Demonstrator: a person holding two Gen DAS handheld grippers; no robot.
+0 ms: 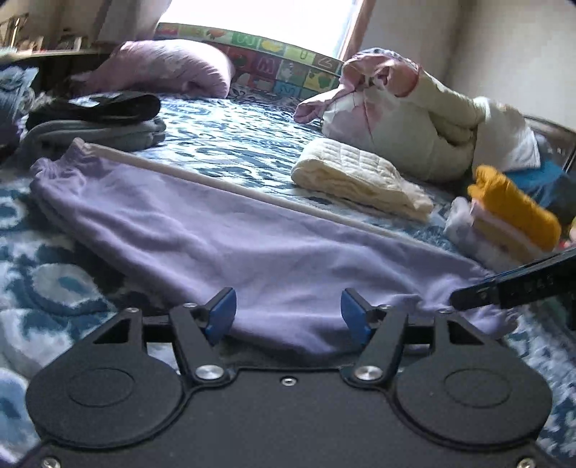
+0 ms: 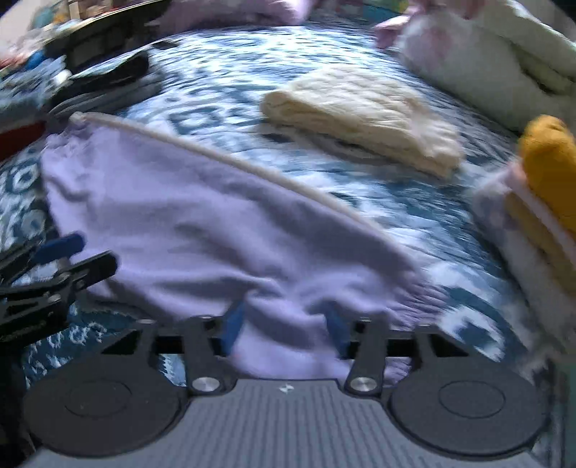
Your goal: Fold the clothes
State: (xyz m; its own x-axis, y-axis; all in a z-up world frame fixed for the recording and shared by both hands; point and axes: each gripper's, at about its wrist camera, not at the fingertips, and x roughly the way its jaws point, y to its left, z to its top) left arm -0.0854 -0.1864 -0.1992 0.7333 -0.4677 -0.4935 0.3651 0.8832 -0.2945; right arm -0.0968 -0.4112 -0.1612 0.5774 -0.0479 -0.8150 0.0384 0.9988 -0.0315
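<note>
Lavender garment, cream stripe along far edge, lying flat and lightly wrinkled across patterned bedspread.

Home bedroom: patterned bedspread, pillow, window.

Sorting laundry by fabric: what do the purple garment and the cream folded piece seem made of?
Purple garment: soft matte knit, probably cotton jersey or light fleece; it drapes in gentle creases. Cream folded piece: quilted padded cloth, with stitched squares showing.
</note>
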